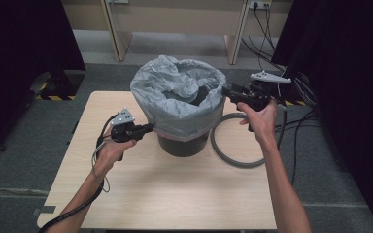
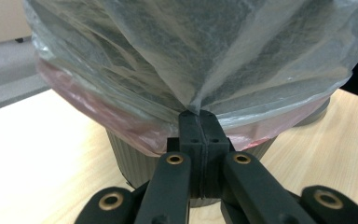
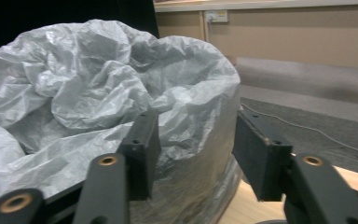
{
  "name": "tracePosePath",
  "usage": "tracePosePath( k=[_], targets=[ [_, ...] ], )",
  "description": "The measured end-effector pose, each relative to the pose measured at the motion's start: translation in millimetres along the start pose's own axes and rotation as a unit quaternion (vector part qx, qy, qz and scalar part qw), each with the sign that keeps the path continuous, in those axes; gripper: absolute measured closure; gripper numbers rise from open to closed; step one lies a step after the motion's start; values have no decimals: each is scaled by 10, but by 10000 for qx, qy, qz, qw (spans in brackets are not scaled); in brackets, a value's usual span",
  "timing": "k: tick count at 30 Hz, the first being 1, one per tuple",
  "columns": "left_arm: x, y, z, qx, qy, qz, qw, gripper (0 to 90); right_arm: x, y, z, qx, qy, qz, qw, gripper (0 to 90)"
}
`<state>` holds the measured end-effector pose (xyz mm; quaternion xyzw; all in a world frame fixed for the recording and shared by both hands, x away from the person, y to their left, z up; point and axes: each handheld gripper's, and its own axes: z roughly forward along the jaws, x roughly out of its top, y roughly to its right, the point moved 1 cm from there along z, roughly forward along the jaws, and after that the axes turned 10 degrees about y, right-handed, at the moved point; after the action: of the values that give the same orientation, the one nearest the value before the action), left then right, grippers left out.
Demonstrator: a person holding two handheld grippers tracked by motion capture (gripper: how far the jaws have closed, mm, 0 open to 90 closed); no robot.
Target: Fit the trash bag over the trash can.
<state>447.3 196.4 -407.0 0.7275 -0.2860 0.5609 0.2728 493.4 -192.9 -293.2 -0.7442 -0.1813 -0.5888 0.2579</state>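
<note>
- I am looking at a thin, crinkled, translucent grey plastic bin liner [image 1: 177,92] that is draping over the rim of a dark, ribbed, round plastic waste bin [image 1: 183,144], which is standing near the middle of the pale wood-grain table [image 1: 175,194].
- A pinkish band of film [image 2: 121,123] is showing under the liner's lower hem, wrapping around the bin just below the rim.
- My left gripper [image 2: 199,114] is pinching a fold of the liner's skirt at the bin's left side, its jaws pressed together on the film, which is fanning upward from the pinch in taut creases.
- My left hand [image 1: 108,151] is holding that gripper roughly level, pointing at the bin's wall, with the forearm coming in from the bottom edge.
- My right gripper [image 3: 196,140] is sitting spread across the liner-covered rim at the bin's right side, one jaw inside the bag and one outside; I am not seeing the pads pressing on it.
- My right hand [image 1: 260,119] is raised at rim height, with the gripper pointing left.
- A grey ring-shaped hoop [image 1: 238,145] is lying flat on the table just right of the bin, partly under my right wrist.
- Black cables [image 1: 301,114] are trailing over the grey carpet beyond the table's right edge.
</note>
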Motion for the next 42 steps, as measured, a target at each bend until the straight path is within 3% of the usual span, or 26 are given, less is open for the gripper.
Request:
tracePosePath(
  k=[2,4,6,11,13,16,20,25,27,28,29,31,34,39,42],
  targets=[
    [27,-1,-8,2,35,15,10000,893,0,0,6,183,15,12,9998,644],
    [34,2,-5,4,49,17,10000,892,-1,-3,9,212,33,-6,9998,691],
    [38,22,14,-44,77,34,10000,891,7,-4,21,282,47,6,9996,811],
    [16,35,40,-66,48,65,9999,889,6,19,20,165,4,-101,9998,900],
    [11,32,37,-70,56,51,9999,888,-24,42,25,68,-91,-187,9998,900],
    [17,34,26,-74,80,63,9999,886,-67,74,22,23,-82,-123,9999,863],
    [50,55,20,-67,101,124,9998,880,113,49,-51,-185,444,119,9988,606],
    [80,105,47,-39,78,269,9996,878,158,-73,55,-137,183,37,9997,526],
    [73,106,34,-57,72,270,9996,878,96,-103,161,-171,-79,-147,9997,685],
    [73,106,34,-57,72,270,9996,879,96,-103,161,-171,-79,-147,9997,685],
    [60,97,22,-47,51,264,9996,881,57,-85,162,-191,-73,-290,9994,779],
    [37,76,21,-3,-3,262,9997,887,34,-42,115,-108,83,-171,9998,839],
    [-22,37,37,47,-63,225,9997,888,-6,29,47,-189,138,-183,9996,867],
    [-137,-9,104,99,-166,168,9997,889,-180,95,103,-213,-118,-208,9995,888],
    [-162,-10,110,97,-153,140,9997,871,-269,114,158,-296,-280,-201,9990,833]
  ],
)
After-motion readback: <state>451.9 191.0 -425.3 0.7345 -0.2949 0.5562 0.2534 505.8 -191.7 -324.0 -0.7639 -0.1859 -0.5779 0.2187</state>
